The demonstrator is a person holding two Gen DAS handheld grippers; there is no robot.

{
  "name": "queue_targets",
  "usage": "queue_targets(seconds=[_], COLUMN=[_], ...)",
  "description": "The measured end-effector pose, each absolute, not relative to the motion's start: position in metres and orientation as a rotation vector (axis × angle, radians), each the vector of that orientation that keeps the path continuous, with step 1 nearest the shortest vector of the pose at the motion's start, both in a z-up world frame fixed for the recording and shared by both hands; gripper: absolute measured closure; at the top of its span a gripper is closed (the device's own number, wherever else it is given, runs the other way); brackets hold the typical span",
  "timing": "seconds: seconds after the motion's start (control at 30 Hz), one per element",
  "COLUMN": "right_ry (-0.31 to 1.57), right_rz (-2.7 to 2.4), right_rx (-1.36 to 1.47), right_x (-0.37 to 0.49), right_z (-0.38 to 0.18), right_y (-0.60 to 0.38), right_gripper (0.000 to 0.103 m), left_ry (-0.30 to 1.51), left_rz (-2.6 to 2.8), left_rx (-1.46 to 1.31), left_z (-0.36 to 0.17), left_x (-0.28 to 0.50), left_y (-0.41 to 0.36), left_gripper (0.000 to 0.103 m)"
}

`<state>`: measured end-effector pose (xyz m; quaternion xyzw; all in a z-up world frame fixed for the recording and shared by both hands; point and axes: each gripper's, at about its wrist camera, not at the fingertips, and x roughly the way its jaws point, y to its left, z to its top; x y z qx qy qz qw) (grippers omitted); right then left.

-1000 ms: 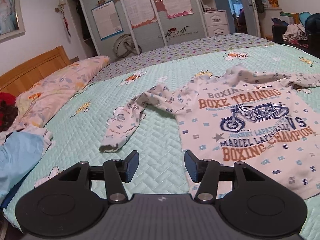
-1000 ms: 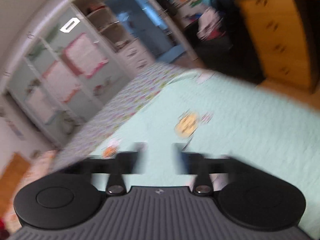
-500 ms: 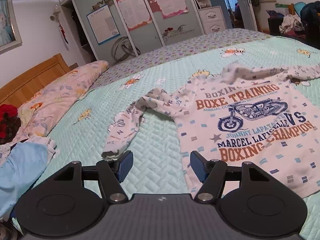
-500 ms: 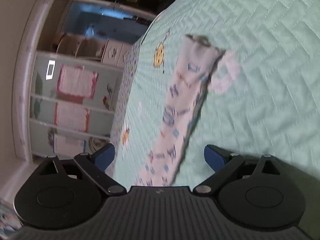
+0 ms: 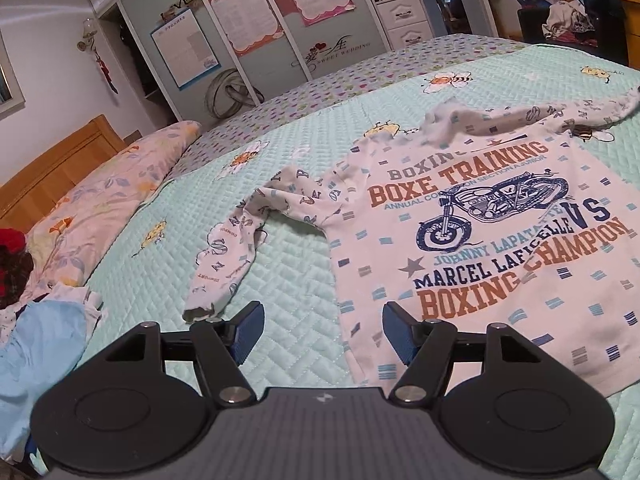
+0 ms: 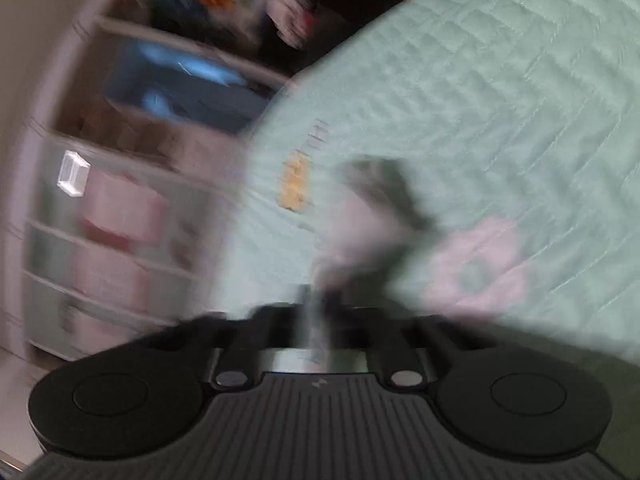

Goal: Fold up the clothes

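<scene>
The printed shirt (image 5: 480,248) lies face-up on the green quilt (image 5: 288,280), one sleeve (image 5: 232,264) trailing toward 7 o'clock, cuff just beyond the left gripper (image 5: 323,334), whose jaws are spread wide with nothing between them. The right gripper (image 6: 316,320) (badly blurred) appears pinched together on a strip of pale sleeve fabric (image 6: 372,224) running toward 1 o'clock. A floral pillow (image 5: 100,216) sits at 10 o'clock.
</scene>
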<state>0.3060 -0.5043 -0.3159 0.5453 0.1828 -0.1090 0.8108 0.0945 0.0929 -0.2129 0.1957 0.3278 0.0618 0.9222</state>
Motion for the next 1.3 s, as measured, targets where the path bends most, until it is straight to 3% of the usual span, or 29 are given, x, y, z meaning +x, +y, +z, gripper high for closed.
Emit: queue_targets(seconds=[0.23, 0.3, 0.33, 0.37, 0.43, 0.57, 0.77, 1.0, 1.1, 1.23, 1.3], right_ry=[0.359, 0.379, 0.396, 0.419, 0.377, 0.314, 0.552, 0.682, 0.665, 0.643, 0.632], right_rz=[-0.295, -0.308, -0.324, -0.35, -0.414, -0.232, 0.252, 0.4, 0.376, 0.345, 0.329], right_rx=[0.978, 1.015, 1.052, 1.092, 1.091, 0.925, 0.602, 0.147, 0.173, 0.207, 0.225], right_x=[0.296, 0.287, 0.281, 0.275, 0.253, 0.241, 0.322, 0.379, 0.385, 0.392, 0.396], right_z=[-0.276, -0.285, -0.292, -0.299, -0.297, -0.26, -0.218, -0.23, -0.233, -0.237, -0.238], right_y=[-0.546, -0.55, -0.551, -0.553, -0.551, -0.515, -0.395, -0.245, -0.244, -0.242, -0.242], right_gripper=[0.098, 0.082, 0.046, 0.026, 0.032, 0.031, 0.031, 0.032, 0.035, 0.055, 0.052], left_ry=[0.659, 0.66, 0.66, 0.655, 0.636, 0.632, 0.623, 0.666, 0.682, 0.625, 0.625], left_rz=[0.155, 0.147, 0.143, 0.138, 0.143, 0.155, 0.209, 0.299, 0.312, 0.325, 0.342], left_rx=[0.363, 0.349, 0.347, 0.356, 0.375, 0.327, 0.246, 0.229, 0.251, 0.28, 0.264], left_z=[-0.209, -0.209, -0.21, -0.21, -0.207, -0.2, -0.203, -0.252, -0.273, -0.297, -0.297], left_x=[0.104, 0.105, 0.105, 0.105, 0.107, 0.123, 0.163, 0.168, 0.164, 0.149, 0.15], left_y=[0.102, 0.103, 0.104, 0.104, 0.109, 0.132, 0.157, 0.171, 0.176, 0.178, 0.181], left_gripper=[0.032, 0.032, 0.032, 0.032, 0.031, 0.028, 0.025, 0.025, 0.023, 0.011, 0.005])
